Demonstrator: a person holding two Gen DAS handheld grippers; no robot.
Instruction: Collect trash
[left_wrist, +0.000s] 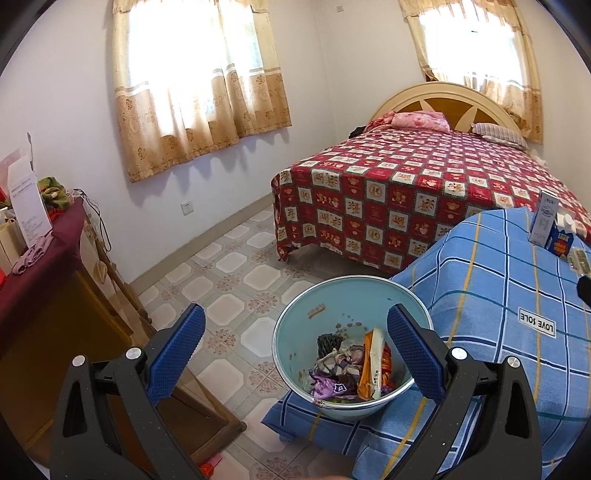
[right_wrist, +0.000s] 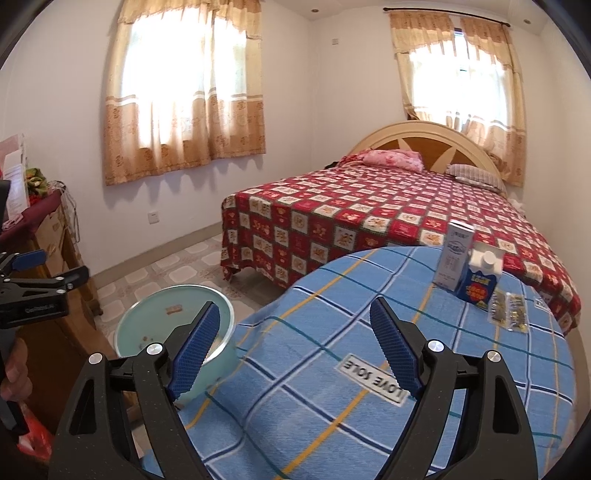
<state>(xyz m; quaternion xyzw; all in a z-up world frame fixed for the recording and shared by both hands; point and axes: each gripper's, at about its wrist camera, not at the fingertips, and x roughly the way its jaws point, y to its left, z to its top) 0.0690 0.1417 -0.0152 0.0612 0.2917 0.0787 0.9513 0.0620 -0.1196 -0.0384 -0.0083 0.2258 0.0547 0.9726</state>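
Note:
A pale teal bin (left_wrist: 295, 332) (right_wrist: 155, 317) stands on the floor against the blue checked cloth (left_wrist: 498, 314) (right_wrist: 332, 369). Several wrappers (left_wrist: 373, 363) lie in its bottom. On the cloth's far right stand a white carton (right_wrist: 456, 254) (left_wrist: 545, 218) and a blue carton (right_wrist: 480, 282) (left_wrist: 561, 240), with two clear packets (right_wrist: 508, 312) beside them. My left gripper (left_wrist: 295, 345) hangs open above the bin, nothing between its fingers. My right gripper (right_wrist: 295, 349) is open over the cloth's near edge, well short of the cartons. The left gripper's body (right_wrist: 33, 291) shows at the right wrist view's left edge.
A bed with a red patterned cover (left_wrist: 424, 192) (right_wrist: 369, 225) fills the back right. A wooden dresser (left_wrist: 55, 295) with a maroon cloth and papers stands at the left. Tiled floor (left_wrist: 229, 266) lies between them. A red bag (right_wrist: 33, 432) lies low at the left.

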